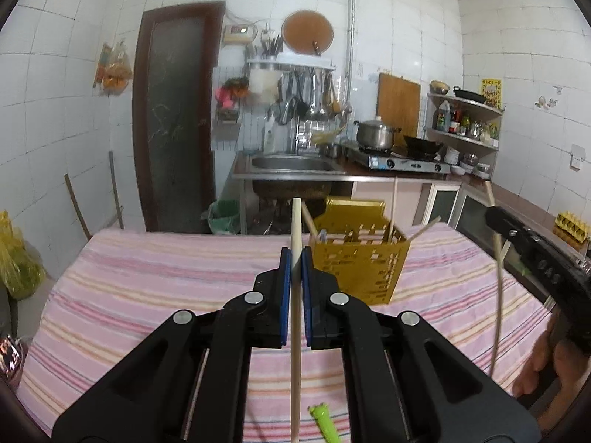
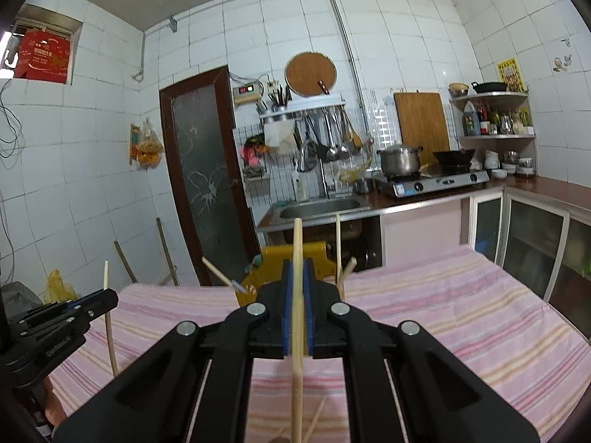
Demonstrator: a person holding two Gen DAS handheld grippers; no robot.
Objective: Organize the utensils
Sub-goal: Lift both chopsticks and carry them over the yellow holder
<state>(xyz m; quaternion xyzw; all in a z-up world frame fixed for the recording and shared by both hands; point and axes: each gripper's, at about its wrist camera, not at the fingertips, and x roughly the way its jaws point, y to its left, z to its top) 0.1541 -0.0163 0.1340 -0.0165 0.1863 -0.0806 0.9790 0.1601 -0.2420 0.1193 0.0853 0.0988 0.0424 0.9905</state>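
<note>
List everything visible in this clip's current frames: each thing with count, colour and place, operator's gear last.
Perforated yellow plastic utensil basket: one, on the table's far middle, several chopsticks inside.
Pale wooden chopsticks: one in each gripper, left, right.
Green plastic utensil: one, near table edge.
Pink striped tablecloth: one, covering the table.
Steel sink: one, back counter.
Steel pot: one, on the stove.
Wooden cutting board: one, against the wall.
Left hand-held gripper: black, blue pads, shut on a chopstick.
Right hand-held gripper: same, shut on a chopstick.
</note>
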